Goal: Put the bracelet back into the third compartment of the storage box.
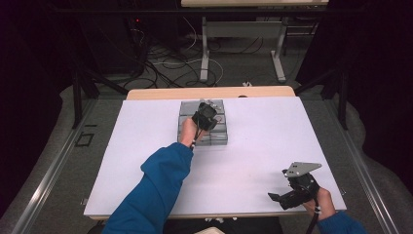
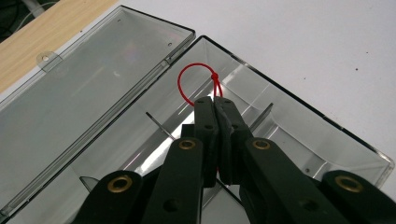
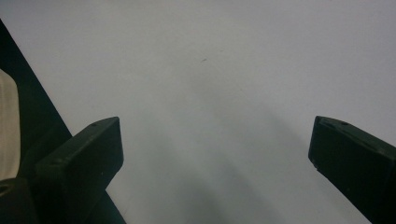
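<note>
Near edge, approx 5 o'clock on the white table [image 1: 253, 161]: our R gripper [image 1: 282, 199] idles, jaws spread wide over bare surface. Farther, w/ the left gripper [image 2: 215, 103] at 12 o'clock, jaws are pressed together on a red looped tie [image 2: 187, 84], held over the clear plastic case [image 2: 299, 126], lid [image 2: 79, 88] open flat beside it. Risk, we judge: the thin tie slips from the pinch or snags a divider, dragging the light case.

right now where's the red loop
In the left gripper view the red loop is pinched in the left claw, held over the open clear box, beside its flat lid.
</note>
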`<state>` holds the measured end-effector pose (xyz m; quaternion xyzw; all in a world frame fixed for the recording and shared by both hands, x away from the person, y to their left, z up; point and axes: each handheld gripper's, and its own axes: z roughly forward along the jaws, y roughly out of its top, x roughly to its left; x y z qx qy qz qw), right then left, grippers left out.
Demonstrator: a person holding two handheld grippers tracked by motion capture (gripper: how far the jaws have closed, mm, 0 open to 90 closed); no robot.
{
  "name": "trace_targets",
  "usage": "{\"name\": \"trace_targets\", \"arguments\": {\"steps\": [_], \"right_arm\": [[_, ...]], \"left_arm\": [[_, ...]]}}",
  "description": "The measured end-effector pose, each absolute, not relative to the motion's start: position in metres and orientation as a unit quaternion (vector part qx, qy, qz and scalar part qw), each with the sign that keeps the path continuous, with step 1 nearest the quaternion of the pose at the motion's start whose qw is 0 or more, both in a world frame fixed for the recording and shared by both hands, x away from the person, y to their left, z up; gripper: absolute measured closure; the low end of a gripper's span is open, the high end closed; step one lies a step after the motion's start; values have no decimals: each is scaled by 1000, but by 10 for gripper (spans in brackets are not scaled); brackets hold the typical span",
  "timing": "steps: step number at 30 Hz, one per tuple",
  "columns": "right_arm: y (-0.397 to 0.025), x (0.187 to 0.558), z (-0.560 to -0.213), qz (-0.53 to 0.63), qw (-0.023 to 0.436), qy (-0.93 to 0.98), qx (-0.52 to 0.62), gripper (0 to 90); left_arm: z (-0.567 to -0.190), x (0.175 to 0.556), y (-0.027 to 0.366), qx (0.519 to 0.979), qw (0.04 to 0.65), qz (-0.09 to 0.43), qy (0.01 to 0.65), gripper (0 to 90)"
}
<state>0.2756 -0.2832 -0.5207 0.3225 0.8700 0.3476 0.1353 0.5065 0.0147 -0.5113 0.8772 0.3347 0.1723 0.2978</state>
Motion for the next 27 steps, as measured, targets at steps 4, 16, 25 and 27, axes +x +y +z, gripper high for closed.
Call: {"name": "trace_targets", "arguments": {"steps": [4,16,25,27], "right_arm": [[-283,276,-521,347,135,870,323,25],[-283,275,-521,344,129,872,323,26],[-283,275,-521,347,132,871,321,26],[-283,276,-521,345,131,874,317,26]], "left_arm": [[-513,508,13,879,295,170,333,887],[-518,511,7,883,284,174,331,883],[-516,508,6,880,291,175,332,755],[-512,507,7,880,294,177,329,720]]}}
